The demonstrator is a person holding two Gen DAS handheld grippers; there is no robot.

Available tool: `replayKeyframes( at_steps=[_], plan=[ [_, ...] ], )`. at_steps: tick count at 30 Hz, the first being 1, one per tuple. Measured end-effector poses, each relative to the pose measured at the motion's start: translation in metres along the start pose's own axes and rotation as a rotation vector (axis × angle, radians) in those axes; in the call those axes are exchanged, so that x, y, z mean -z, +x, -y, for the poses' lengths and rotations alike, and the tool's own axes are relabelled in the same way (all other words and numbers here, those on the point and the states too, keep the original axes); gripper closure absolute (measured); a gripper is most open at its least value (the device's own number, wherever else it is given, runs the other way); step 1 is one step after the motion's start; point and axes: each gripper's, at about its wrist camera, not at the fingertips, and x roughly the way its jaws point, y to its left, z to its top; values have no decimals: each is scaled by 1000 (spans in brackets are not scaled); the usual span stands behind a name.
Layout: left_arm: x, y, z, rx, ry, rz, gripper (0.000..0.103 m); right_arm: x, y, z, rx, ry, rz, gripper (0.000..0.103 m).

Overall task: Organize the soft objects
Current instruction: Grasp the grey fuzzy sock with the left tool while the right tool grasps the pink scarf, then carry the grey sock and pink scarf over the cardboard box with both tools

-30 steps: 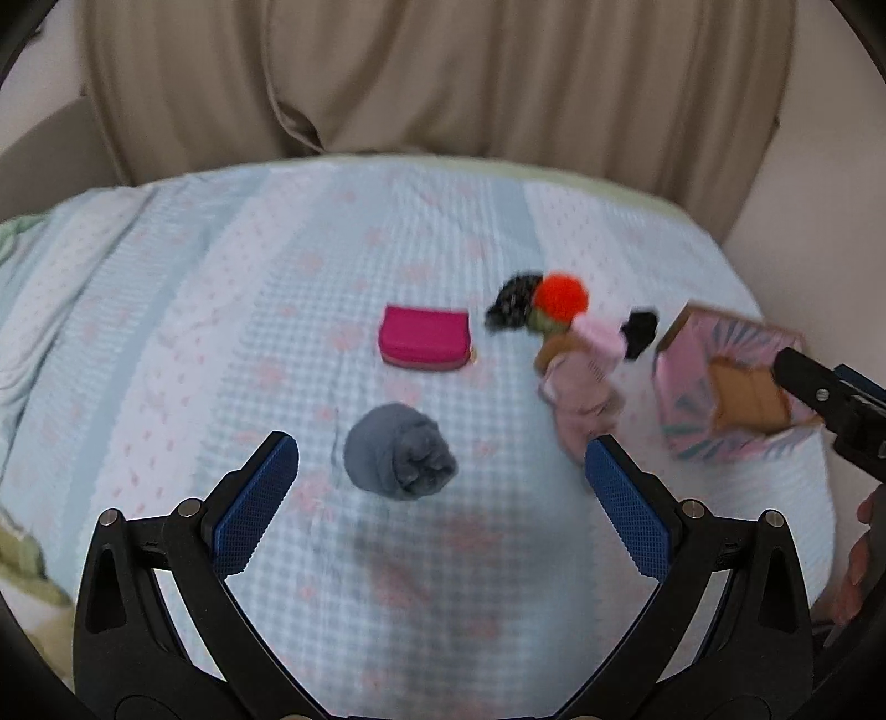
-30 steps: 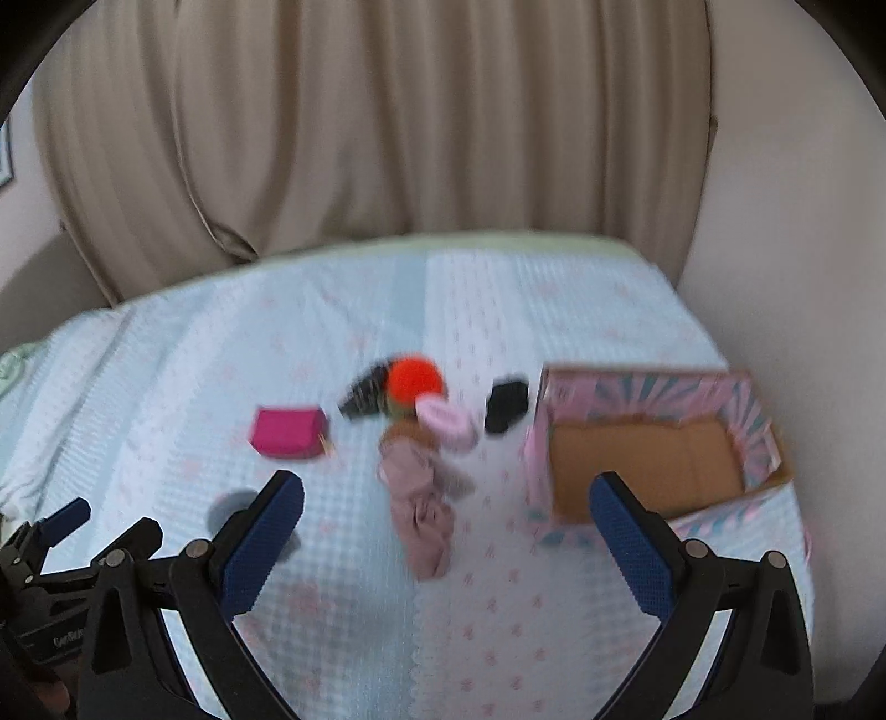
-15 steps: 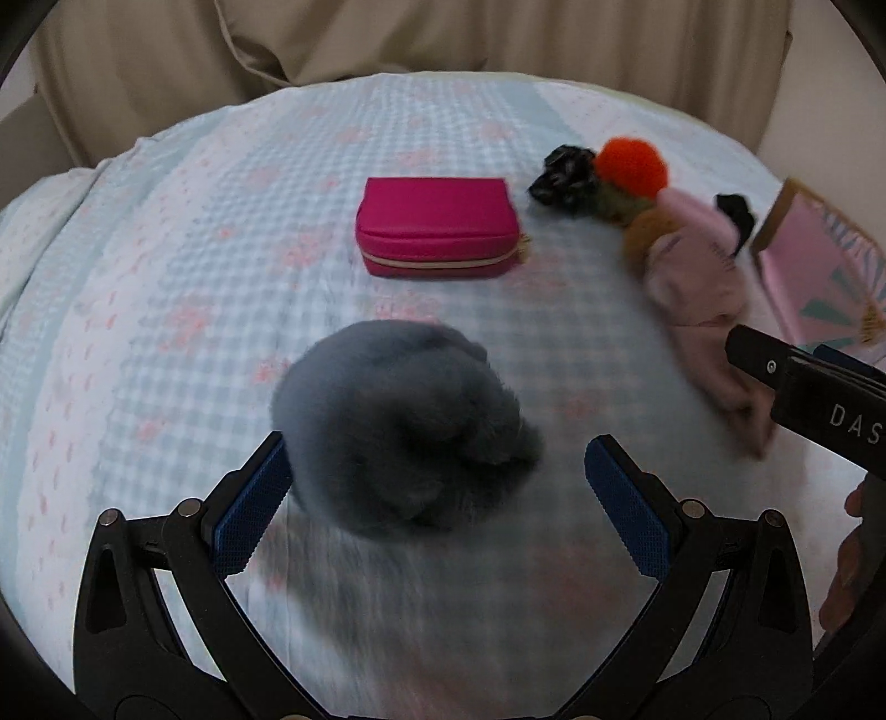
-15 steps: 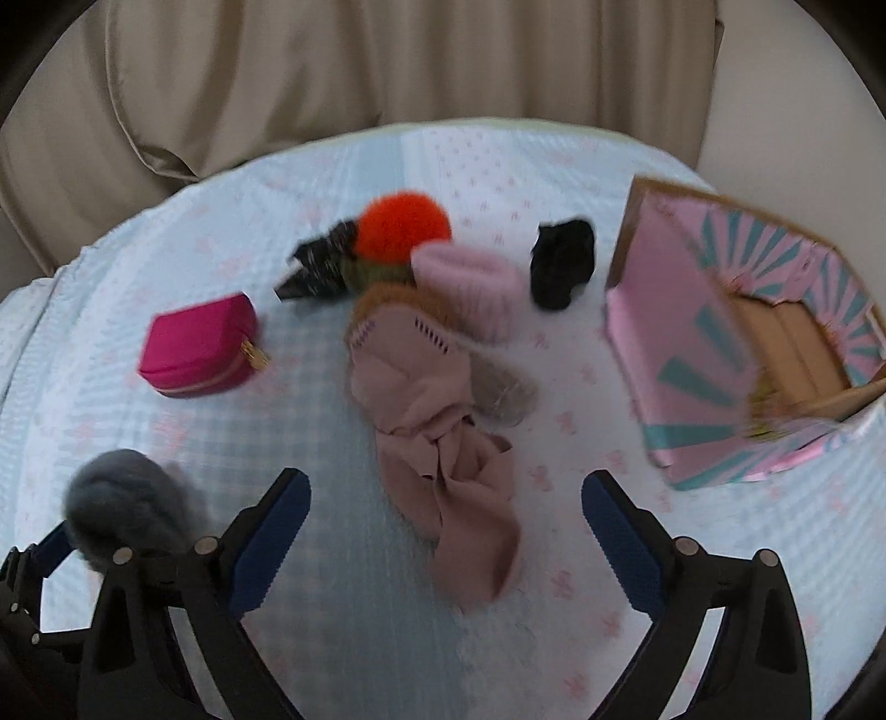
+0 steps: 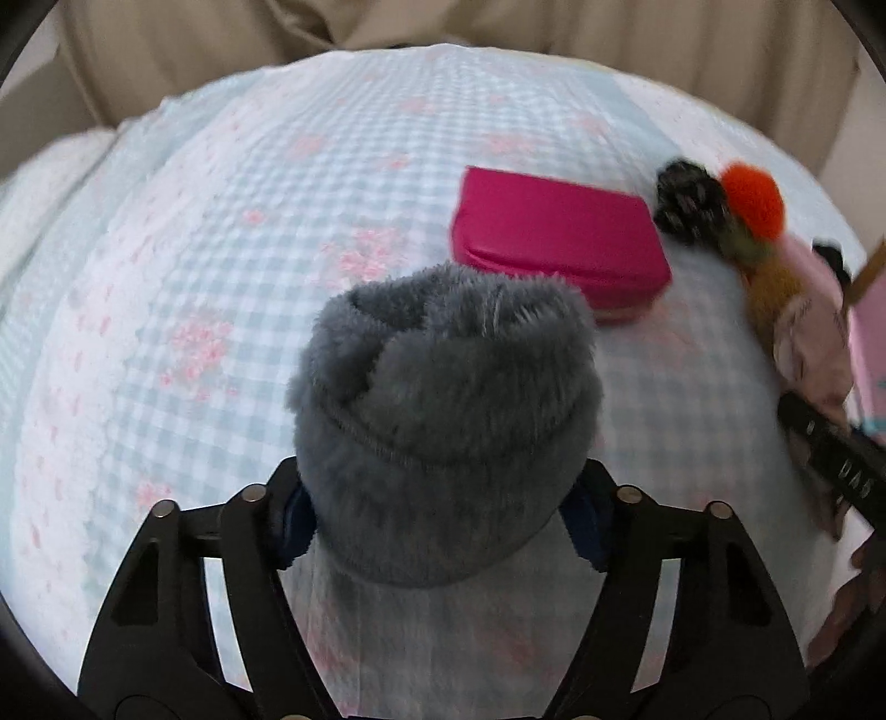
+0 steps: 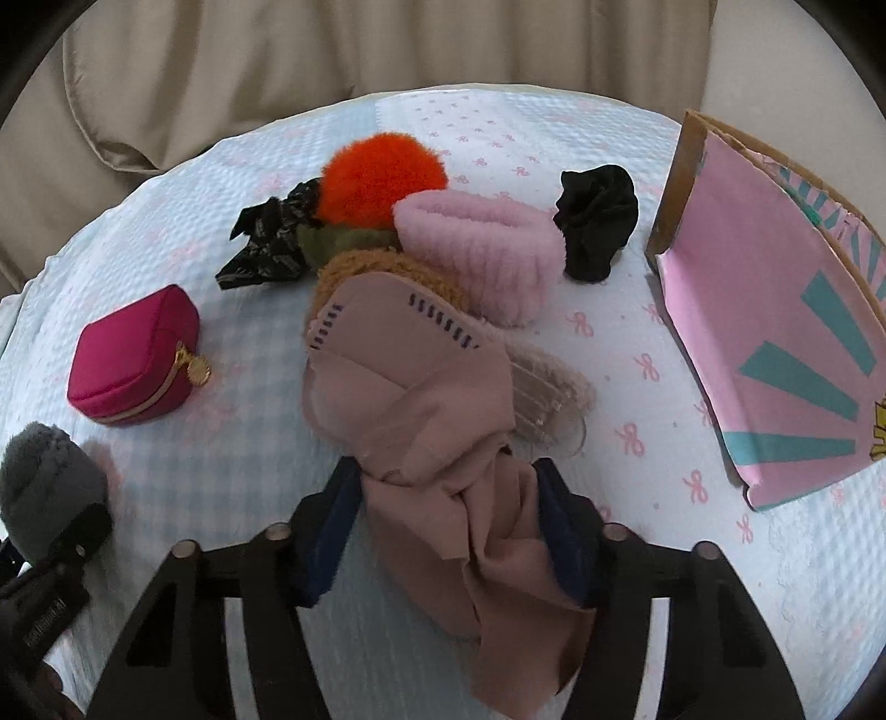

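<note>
I am looking into a home bedroom: a bed with a checked, bow-print bedspread (image 5: 232, 288) and beige curtains (image 6: 343, 50) behind.

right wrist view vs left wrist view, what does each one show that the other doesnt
Only the right wrist view shows the right gripper shut on the dusty pink cloth, and the black scrunchie lying whole and apart beside the pink box.

Only the left wrist view shows the left gripper closed around the grey fuzzy sock roll up close, pads pressed into both sides.

Both show the magenta pouch, the orange pompom and the checked bedspread.
</note>
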Motion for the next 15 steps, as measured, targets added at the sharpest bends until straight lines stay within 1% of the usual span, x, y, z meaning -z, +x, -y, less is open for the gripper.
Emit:
replayKeyframes(
  at_steps=[1,2,5,8,11,15],
  plan=[
    [-3,2,-5,18,-24,-2,41,0,0,0,2,-2,3,50],
    [-6,3,-11,35,-49,-2,44,0,0,-1,6,-6,5,56],
    [-10,4,-16,58,-78,-3,50,-1,1,-6,13,-19,11,65],
    [-11,2,-16,63,-76,8,53,-1,-3,-9,20,-23,23,68],
    [-13,-2,-16,68,-67,23,54,-3,-9,-11,19,-22,38,70],
    [-12,-19,-14,66,-58,53,54,-7,-21,-14,11,-31,56,71]
  ],
)
